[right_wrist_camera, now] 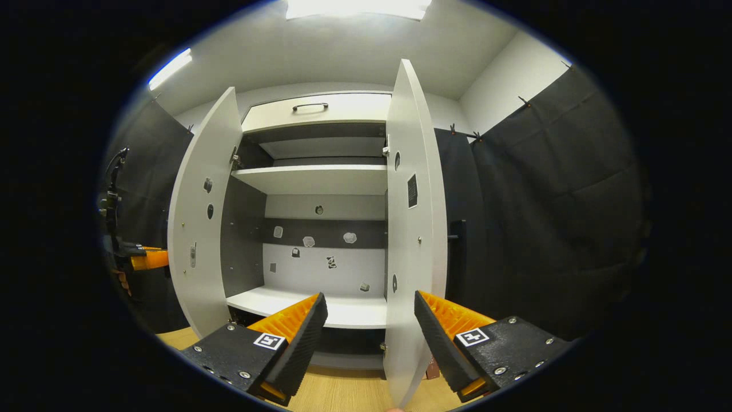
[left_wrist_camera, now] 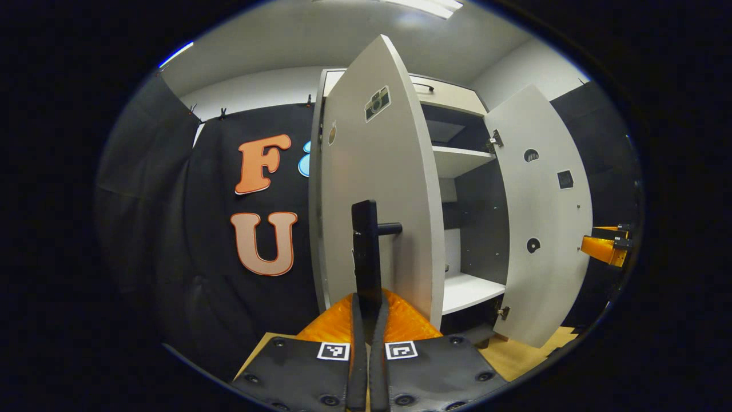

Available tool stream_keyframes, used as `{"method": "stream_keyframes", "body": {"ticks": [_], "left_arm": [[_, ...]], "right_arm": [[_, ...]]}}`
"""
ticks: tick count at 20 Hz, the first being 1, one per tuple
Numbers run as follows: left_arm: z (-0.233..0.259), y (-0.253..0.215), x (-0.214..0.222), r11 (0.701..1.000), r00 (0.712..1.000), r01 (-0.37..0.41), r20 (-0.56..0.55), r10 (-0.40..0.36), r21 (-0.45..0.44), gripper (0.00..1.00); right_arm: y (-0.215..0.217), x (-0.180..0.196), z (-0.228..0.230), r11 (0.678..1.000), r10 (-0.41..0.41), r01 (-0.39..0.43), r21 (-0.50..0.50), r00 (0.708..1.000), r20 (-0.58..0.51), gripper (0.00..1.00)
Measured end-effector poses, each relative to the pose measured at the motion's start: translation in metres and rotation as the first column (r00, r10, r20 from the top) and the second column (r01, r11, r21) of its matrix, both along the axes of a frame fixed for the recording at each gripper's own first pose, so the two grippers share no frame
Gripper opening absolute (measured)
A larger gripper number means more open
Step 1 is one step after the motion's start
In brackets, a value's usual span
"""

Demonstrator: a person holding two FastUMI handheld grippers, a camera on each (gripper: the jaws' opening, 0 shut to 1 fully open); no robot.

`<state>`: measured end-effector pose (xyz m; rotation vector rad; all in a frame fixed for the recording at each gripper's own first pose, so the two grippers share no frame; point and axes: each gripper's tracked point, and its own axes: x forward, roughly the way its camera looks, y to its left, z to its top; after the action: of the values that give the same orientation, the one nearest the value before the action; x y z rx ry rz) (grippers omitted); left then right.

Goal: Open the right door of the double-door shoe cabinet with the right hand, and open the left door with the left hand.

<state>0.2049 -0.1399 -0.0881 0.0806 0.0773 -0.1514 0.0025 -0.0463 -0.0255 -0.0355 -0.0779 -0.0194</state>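
Pale grey board makes up the shoe cabinet, which is seen standing on a wooden floor with both doors swung wide. Black cloth is hung along the walls behind and beside it. Inside, two white shelves are seen: an upper shelf and a lower shelf, with small stickers dotted over the back panel. Above the doors, a drawer front with a dark handle is fitted.

In the right gripper view, the right door is seen almost edge-on, directly ahead, and its lower edge falls between the two fingers. The left door is opened out to the far side, and beyond it the other gripper is glimpsed at the edge of the view.

The right gripper is spread wide (nothing is held); its fingers are parted on either side of the right door's edge, and whether that edge is touched cannot be told.

In the left gripper view, the left door is seen from its outer face, with a camera sticker near the top and a black bar handle mounted on it. The left gripper is clenched on that bar handle, whose lower end is pinched between both fingers. The right door is seen further off, open.
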Motion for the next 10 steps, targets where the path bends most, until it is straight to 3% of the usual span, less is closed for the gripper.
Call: {"method": "stream_keyframes", "body": {"ticks": [4,8,10], "left_arm": [[0.005,0.024,0.0,0.995,0.996,-0.087,0.02,0.087,0.038,0.07],[0.004,0.036,-0.002,0.99,0.99,-0.142,0.013,0.142,0.021,0.07],[0.003,0.033,-0.004,0.991,0.991,-0.133,0.001,0.133,-0.001,0.07]], "right_arm": [[0.002,0.004,-0.002,1.0,0.002,-0.002,0.002,1.0,-0.003,0.93],[0.008,0.008,-0.001,1.0,0.013,-0.013,-0.006,1.0,-0.005,0.93],[0.012,0.01,0.0,1.0,0.018,-0.018,-0.015,1.0,-0.007,0.93]]}}
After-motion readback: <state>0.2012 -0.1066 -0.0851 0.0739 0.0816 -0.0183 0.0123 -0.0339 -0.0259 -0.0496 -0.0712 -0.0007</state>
